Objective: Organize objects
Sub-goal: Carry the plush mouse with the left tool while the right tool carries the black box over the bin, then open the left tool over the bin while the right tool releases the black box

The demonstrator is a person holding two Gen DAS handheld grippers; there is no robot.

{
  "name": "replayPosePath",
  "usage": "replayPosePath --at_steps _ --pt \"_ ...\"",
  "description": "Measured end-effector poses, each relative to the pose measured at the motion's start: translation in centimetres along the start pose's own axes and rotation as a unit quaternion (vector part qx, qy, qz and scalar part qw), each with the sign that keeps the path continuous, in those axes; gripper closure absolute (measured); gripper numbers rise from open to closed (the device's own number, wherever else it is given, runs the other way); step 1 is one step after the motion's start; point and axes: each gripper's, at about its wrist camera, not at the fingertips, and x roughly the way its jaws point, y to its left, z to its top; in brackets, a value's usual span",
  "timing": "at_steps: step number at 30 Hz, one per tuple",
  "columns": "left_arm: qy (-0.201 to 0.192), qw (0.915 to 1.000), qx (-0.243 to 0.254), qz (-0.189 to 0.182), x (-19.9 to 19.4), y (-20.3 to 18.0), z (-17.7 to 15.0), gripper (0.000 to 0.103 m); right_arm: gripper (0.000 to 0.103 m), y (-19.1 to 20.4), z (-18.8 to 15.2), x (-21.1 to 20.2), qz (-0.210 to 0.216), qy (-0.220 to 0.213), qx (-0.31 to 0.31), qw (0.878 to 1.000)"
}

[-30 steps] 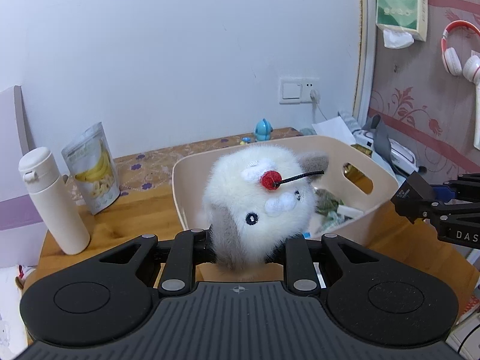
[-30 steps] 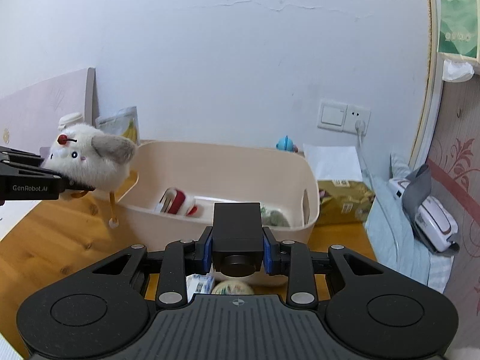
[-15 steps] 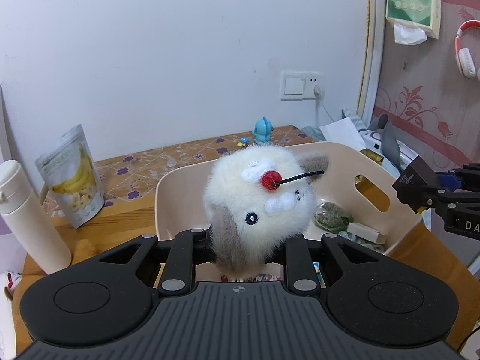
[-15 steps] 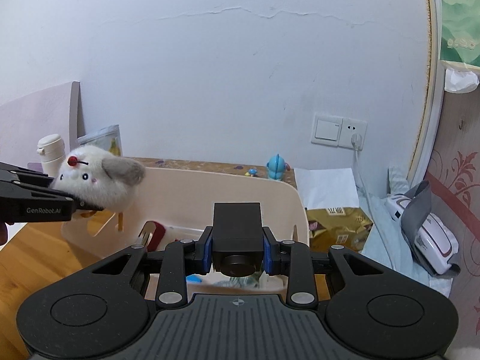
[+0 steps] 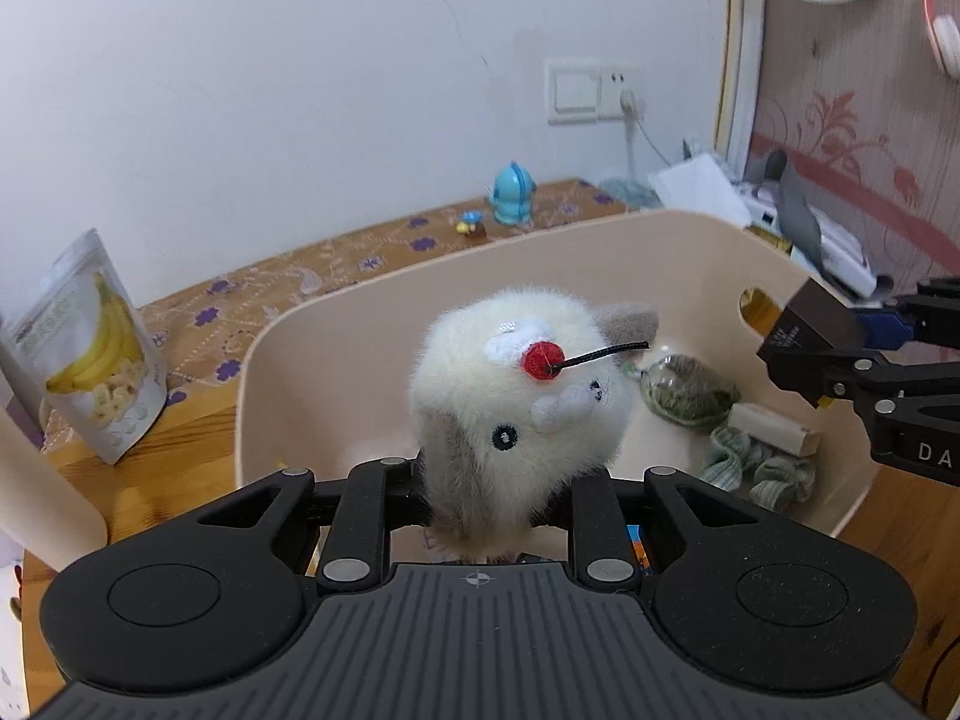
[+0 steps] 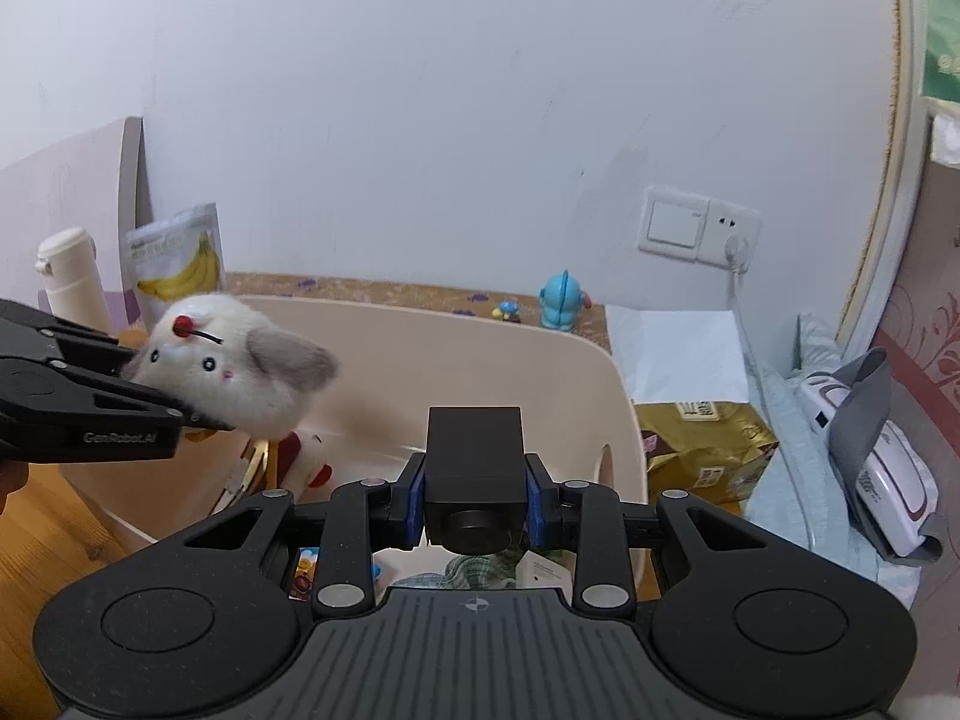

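Right wrist view, from the left: the left hand-held gripper (image 6: pixel 180 414), marked "GenRobot.AI", is clamped on a white plush toy (image 6: pixel 234 369) held above the beige basket (image 6: pixel 480 354). At centre, the right hand-held gripper (image 6: pixel 474 480) is closed on a black camera block (image 6: pixel 473 456) over the basket's near rim.
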Motion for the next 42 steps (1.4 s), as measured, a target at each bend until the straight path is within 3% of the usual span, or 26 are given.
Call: replayPosePath --at_steps 18,24,26,27,28,30,33,35,37,42 --pt "0.079 0.9968 0.01 0.009 3.5 -0.3 1.0 0.078 0.073 0.3 0.0 4.1 0.007 0.054 -0.042 0.998" --pt "0.099 0.995 -0.012 0.006 3.8 0.2 1.2 0.065 0.073 0.2 -0.2 4.6 0.005 0.069 -0.043 0.997" --pt "0.101 0.9947 -0.018 0.007 3.7 0.3 1.2 0.053 0.073 0.2 -0.3 4.6 0.003 0.069 -0.044 0.997" --pt "0.099 0.9948 -0.022 0.007 3.6 0.4 1.2 0.049 0.063 0.2 -0.2 4.7 0.001 0.067 -0.044 0.997" --pt "0.096 0.995 -0.026 0.009 3.4 0.4 1.3 0.041 0.064 0.2 -0.3 4.6 0.0 0.066 -0.045 0.997" --pt "0.086 0.9959 -0.027 0.009 3.1 0.3 1.4 0.038 0.063 0.2 -0.3 4.4 0.0 0.064 -0.043 0.997" --pt "0.077 0.9967 -0.021 0.017 2.7 -0.2 1.3 0.035 0.049 0.1 -0.2 4.0 -0.003 0.058 -0.041 0.997" --pt "0.071 0.9971 -0.018 0.022 2.4 -0.5 1.3 0.025 0.04 0.0 -0.2 3.7 -0.004 0.053 -0.038 0.998" --pt "0.06 0.9976 -0.019 0.027 1.9 -0.7 1.2 0.024 0.027 -0.2 -0.2 3.3 -0.007 0.047 -0.035 0.998" --pt "0.035 0.9981 -0.036 0.036 0.3 -0.4 1.5 0.021 0.012 -0.6 -0.4 2.3 -0.008 0.033 -0.025 0.999"
